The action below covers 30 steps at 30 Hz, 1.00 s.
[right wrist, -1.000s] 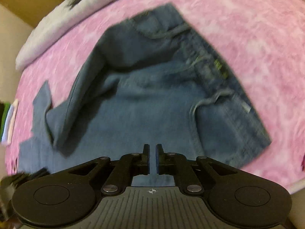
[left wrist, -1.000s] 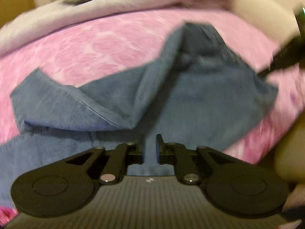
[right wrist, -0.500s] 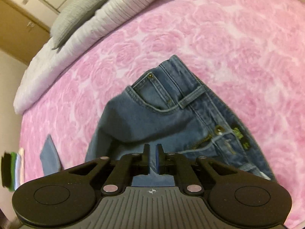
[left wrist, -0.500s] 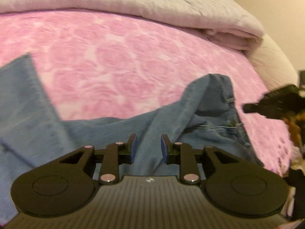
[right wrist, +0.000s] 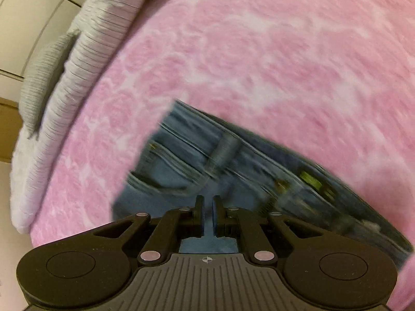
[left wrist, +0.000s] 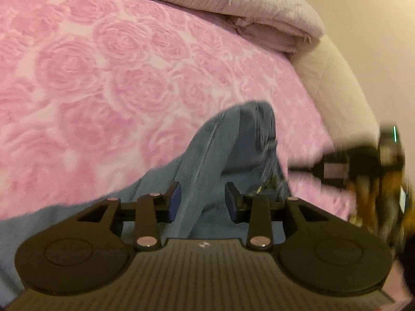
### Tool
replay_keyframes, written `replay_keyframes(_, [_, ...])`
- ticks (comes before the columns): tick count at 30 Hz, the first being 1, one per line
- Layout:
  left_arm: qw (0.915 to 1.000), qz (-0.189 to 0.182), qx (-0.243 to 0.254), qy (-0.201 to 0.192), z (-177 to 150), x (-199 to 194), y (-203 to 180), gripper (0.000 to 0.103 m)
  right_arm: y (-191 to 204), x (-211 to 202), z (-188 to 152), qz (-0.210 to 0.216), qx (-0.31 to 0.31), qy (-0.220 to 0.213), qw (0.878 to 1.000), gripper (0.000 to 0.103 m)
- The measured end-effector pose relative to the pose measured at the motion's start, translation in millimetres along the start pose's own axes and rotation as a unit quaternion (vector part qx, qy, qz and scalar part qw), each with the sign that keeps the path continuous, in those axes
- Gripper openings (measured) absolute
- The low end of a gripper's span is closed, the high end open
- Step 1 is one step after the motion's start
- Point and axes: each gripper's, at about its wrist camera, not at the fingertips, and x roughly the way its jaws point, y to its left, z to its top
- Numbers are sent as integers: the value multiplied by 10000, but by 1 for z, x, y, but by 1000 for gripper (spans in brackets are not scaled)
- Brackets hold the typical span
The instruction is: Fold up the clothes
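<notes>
Blue jeans (left wrist: 233, 140) lie rumpled on a pink rose-patterned bedspread (left wrist: 103, 77). A raised ridge of denim runs between the jaws of my left gripper (left wrist: 203, 198); the jaws are opening and the pads stand clear of the cloth. In the right wrist view the waistband, belt loop and pocket of the jeans (right wrist: 181, 160) show just ahead of my right gripper (right wrist: 207, 204), which is shut with denim pinched at its tips. That right gripper (left wrist: 306, 169) appears blurred at the right edge of the jeans in the left wrist view.
A folded pale quilt (left wrist: 233, 2) lies along the far side of the bedspread (right wrist: 259, 51), with a grey pillow (right wrist: 41, 77) on it. The beige mattress edge (left wrist: 334, 77) drops off at the right. Cupboard doors (right wrist: 26, 13) stand behind.
My left gripper has let go of the denim and its jaws have spread. Both grippers swept across the bed; the jeans' waistband now sits close in front of the right one.
</notes>
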Motion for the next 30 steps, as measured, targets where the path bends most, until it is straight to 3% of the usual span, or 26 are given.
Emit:
replay_keyframes(6, [9993, -56, -214, 315, 33, 46, 0, 37, -44, -21, -43, -288, 310, 192, 9989, 6])
replay_keyframes(9, [9975, -348, -438, 439, 39, 64, 4, 36, -64, -37, -61, -345, 604, 178, 9974, 6])
replay_keyframes(11, [9974, -525, -316, 384, 36, 67, -1, 15, -77, -48, -69, -339, 797, 120, 9962, 6])
replay_keyframes(12, [9980, -533, 12, 325, 33, 64, -11, 4, -84, -54, -73, -335, 891, 90, 9954, 6])
replay_keyframes(13, [9965, -553, 581, 219, 25, 56, -27, 3, -89, -60, -75, -329, 934, 49, 9951, 6])
replay_keyframes(15, [9798, -783, 1835, 100, 2, 37, -64, 3, -99, -72, -80, -316, 1019, -34, 9943, 6])
replay_keyframes(18, [9341, -1320, 3265, 589, -56, 18, -107, 3, -110, -94, -87, -451, 962, -267, 9940, 6])
replay_keyframes(19, [9237, -1344, 3462, 937, -81, 20, -113, 4, -114, -101, -89, -514, 940, -358, 9936, 6])
replay_keyframes(21, [9176, -1075, 3541, 1449, -128, 29, -113, 5, -121, -108, -93, -576, 937, -457, 9929, 6])
replay_keyframes(22, [9226, -913, 3421, 1531, -143, 29, -111, 7, -124, -112, -95, -608, 936, -506, 9925, 6])
replay_keyframes(24, [9416, -712, 2945, 1471, -160, 20, -105, 9, -129, -118, -99, -674, 972, -618, 9911, 6])
replay_keyframes(27, [9731, -731, 1847, 1167, -171, -4, -92, 12, -134, -130, -106, -474, 888, -766, 9920, 6])
replay_keyframes(30, [9869, -520, 1278, 834, -174, -25, -86, 15, -141, -134, -112, -208, 816, -729, 9938, 6])
